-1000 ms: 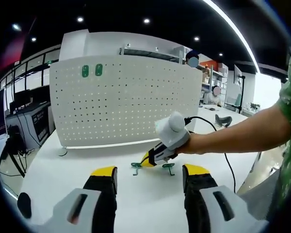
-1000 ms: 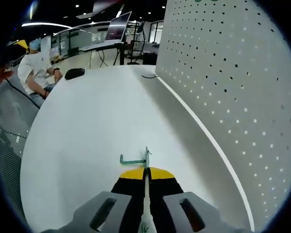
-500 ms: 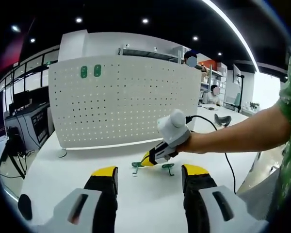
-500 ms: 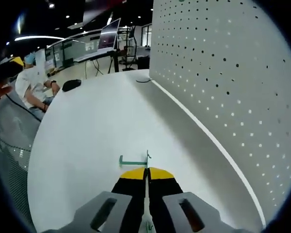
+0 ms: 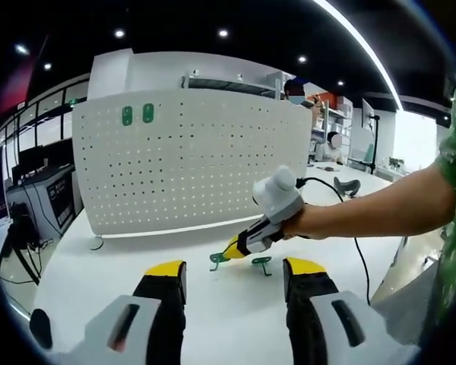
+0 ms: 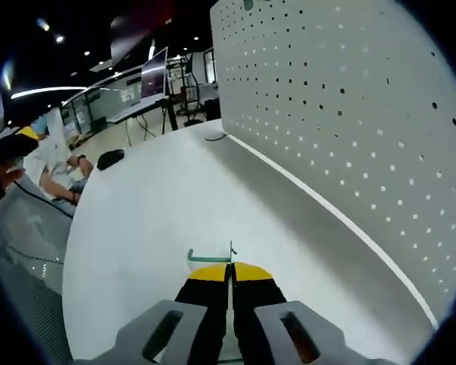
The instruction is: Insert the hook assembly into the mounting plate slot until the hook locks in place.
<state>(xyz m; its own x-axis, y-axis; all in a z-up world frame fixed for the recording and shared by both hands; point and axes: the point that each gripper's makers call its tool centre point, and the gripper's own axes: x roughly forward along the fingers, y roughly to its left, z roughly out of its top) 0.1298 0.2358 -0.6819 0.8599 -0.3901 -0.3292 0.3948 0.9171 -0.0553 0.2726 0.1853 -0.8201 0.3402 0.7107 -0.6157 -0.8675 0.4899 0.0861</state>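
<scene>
Clamping a green hook [image 6: 210, 257] between closed jaws, the right gripper [image 6: 229, 275] is holding it above the white table [image 6: 152, 205] near the pegboard [image 5: 190, 163]; the left gripper [image 5: 232, 277] is hovering open, empty.

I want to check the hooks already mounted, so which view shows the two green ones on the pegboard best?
The left gripper view: both green hooks sit side by side, high on the pegboard. The right gripper view sees the pegboard obliquely, with one green bit cut off at its top edge.
</scene>
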